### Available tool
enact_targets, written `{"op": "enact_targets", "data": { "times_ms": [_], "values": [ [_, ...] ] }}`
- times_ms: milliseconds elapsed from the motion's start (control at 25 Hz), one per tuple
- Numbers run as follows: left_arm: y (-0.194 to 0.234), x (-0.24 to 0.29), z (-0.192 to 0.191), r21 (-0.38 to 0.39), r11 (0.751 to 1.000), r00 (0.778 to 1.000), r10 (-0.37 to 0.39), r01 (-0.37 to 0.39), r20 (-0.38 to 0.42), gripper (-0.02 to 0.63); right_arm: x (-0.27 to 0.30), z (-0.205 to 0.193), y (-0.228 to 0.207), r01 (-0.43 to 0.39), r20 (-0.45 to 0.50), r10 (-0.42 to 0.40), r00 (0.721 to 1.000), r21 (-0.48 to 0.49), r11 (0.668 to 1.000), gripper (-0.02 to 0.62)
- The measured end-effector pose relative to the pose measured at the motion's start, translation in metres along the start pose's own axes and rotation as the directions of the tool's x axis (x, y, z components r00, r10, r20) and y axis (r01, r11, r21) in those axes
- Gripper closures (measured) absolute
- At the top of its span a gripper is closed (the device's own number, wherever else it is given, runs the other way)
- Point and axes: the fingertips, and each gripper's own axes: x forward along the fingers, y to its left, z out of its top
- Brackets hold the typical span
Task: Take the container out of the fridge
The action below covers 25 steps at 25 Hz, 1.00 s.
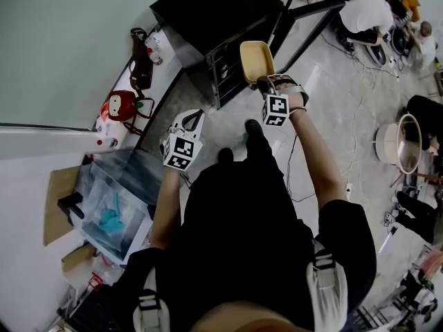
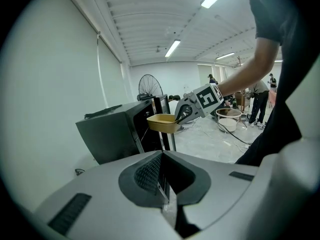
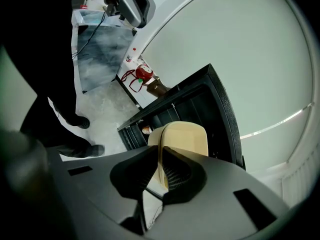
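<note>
A shallow tan container (image 1: pixel 257 59) hangs in the air just in front of the small black fridge (image 1: pixel 208 12), whose door (image 1: pixel 315 11) stands open to the right. My right gripper (image 1: pixel 267 81) is shut on the container's near rim. In the right gripper view the container (image 3: pixel 182 136) sits clamped between the jaws of the right gripper (image 3: pixel 161 166), with the fridge's dark shelves (image 3: pixel 165 111) behind. My left gripper (image 1: pixel 190 122) hangs lower left, shut and empty. Seen from the left gripper (image 2: pixel 163 184), the container (image 2: pixel 162 122) is beside the fridge (image 2: pixel 112 134).
A clear plastic bin (image 1: pixel 114 203) stands on the floor at the left, with a red bag (image 1: pixel 121 106) and a brown bag (image 1: pixel 140 61) along the white wall. Cables, a round basin (image 1: pixel 398 144) and several people fill the right side. A fan (image 2: pixel 150 86) stands behind the fridge.
</note>
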Motion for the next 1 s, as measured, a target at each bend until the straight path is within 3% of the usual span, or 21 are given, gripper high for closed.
{"op": "enact_targets", "data": {
  "times_ms": [1000],
  "values": [
    [-0.015, -0.013, -0.014, 0.010, 0.999, 0.999, -0.041, 0.041, 0.012, 0.586, -0.022, 0.010, 0.042, -0.011, -0.025, 0.013, 1.000, 0.058, 0.998, 0.568]
  ]
}}
